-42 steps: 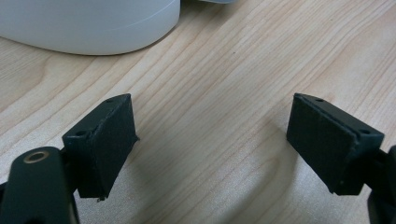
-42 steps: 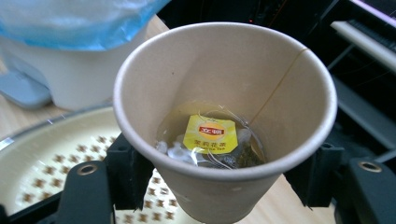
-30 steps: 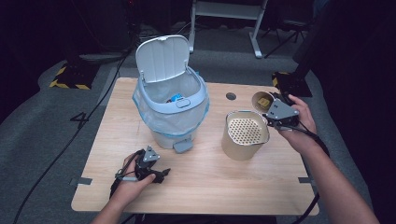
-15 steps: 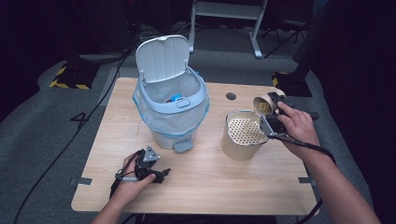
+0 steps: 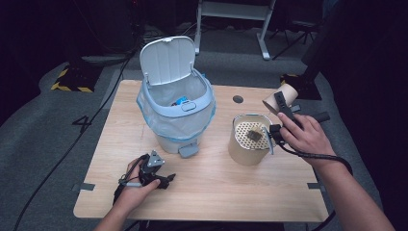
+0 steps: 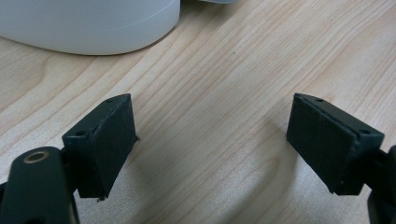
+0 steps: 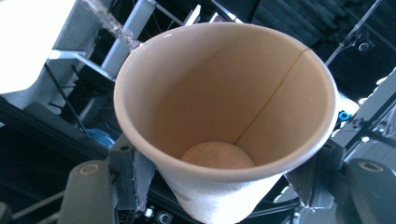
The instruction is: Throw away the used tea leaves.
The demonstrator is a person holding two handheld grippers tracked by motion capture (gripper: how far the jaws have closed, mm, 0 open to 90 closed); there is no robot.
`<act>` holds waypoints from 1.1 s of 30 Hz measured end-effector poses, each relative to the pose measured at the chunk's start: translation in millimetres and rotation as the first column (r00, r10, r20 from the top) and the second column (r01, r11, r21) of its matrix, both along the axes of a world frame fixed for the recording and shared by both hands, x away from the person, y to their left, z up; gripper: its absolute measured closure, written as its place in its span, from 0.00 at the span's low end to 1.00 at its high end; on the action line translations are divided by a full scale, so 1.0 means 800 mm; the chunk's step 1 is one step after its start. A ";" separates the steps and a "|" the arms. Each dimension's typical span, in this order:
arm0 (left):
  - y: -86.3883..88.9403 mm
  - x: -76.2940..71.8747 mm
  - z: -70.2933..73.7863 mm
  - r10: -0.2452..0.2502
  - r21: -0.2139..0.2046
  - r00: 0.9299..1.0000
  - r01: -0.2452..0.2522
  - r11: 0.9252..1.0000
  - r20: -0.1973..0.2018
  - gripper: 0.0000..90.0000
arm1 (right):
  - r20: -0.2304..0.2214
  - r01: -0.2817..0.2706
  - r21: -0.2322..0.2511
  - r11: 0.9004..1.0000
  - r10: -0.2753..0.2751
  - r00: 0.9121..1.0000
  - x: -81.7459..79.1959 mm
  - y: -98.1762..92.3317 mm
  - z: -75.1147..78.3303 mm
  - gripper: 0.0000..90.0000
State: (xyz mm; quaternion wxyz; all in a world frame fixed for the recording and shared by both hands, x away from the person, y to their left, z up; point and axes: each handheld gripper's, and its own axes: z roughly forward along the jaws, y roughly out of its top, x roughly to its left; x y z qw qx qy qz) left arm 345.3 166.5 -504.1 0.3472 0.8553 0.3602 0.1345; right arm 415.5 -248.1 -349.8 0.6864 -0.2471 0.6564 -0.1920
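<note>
The right gripper [image 5: 278, 111], clamped on the paper cup [image 5: 275, 102], has moved over the strainer canister [image 5: 250, 139] near the table's right edge, ready to tip; the left gripper [image 6: 212, 149] rests wide open.

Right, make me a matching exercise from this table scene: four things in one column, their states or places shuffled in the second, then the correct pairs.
Things:
1. paper cup
2. pedal bin
3. left hand-held gripper
4. perforated container

States or places:
A. lid raised, lined with a plastic bag
B. jaws wide apart just above bare wood, nothing between them
C. clamped between the jaws of the right hand-held gripper, empty inside
D. standing on the table to the right of the bin, something small and dark on its holed insert

Pairs: 1-C, 2-A, 3-B, 4-D
</note>
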 end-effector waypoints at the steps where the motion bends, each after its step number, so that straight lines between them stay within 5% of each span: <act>1: 0.000 0.000 0.000 -0.001 -0.001 1.000 0.001 1.000 0.000 0.18 | 0.014 -0.003 -0.019 1.000 0.003 1.000 -0.001 0.001 0.000 0.37; 9: 0.000 0.000 0.000 -0.001 -0.001 1.000 0.001 1.000 0.000 0.18 | 0.054 -0.008 -0.061 0.998 0.011 0.998 -0.005 0.003 -0.001 0.36; 33: 0.000 0.000 0.000 -0.001 -0.001 1.000 0.001 1.000 0.000 0.18 | 0.060 -0.013 -0.081 0.997 0.017 0.998 -0.005 0.005 -0.008 0.36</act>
